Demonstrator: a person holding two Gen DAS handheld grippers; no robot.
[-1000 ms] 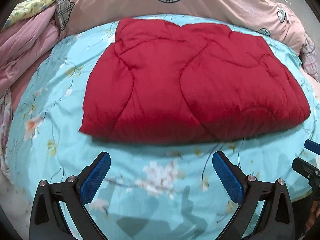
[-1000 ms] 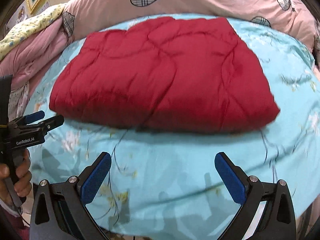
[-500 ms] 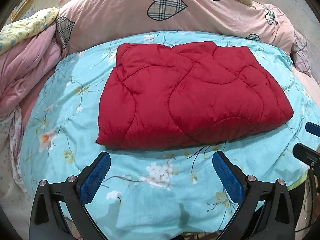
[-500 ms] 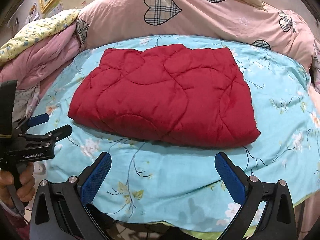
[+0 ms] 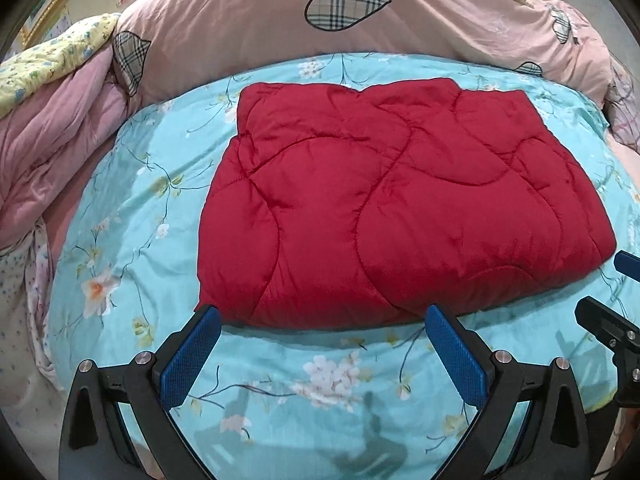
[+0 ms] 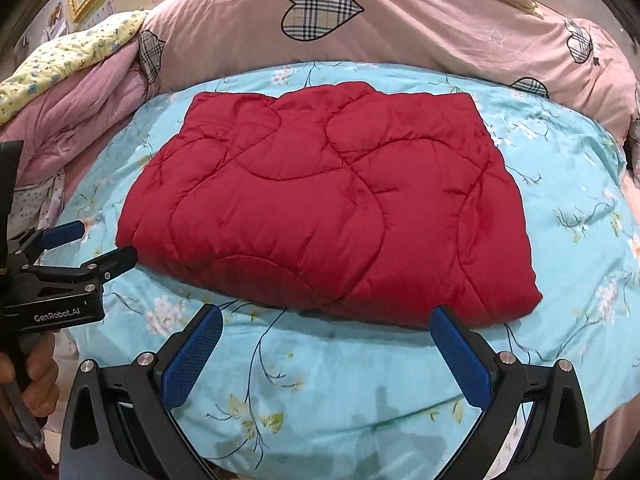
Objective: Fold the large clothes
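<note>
Here there is one red quilted coat, folded into a puffy block, and it lies flat on one blue flowery sheet in the middle of the bed. The red quilted coat's long side runs left to right across the bed, and its short sides point to the near edge and to the pillows. Its wavy stitch lines curl all over the top. In the right wrist view the red quilted coat looks a bit turned, with its near right corner closest to the camera. There are two grippers. The left gripper has its two blue pads wide apart and holds nothing; it hangs just above the blue flowery sheet, near the front edge of the coat but not touching it. The right gripper is the same, two blue pads wide apart, holding nothing, near the front edge. In the right wrist view the left gripper shows from the side at the left, with one hand around its handle. Behind the coat lies one big pink quilt with checked hearts on it, and three hearts show well. One yellow flowery cloth sits on the pink heap at the left
</note>
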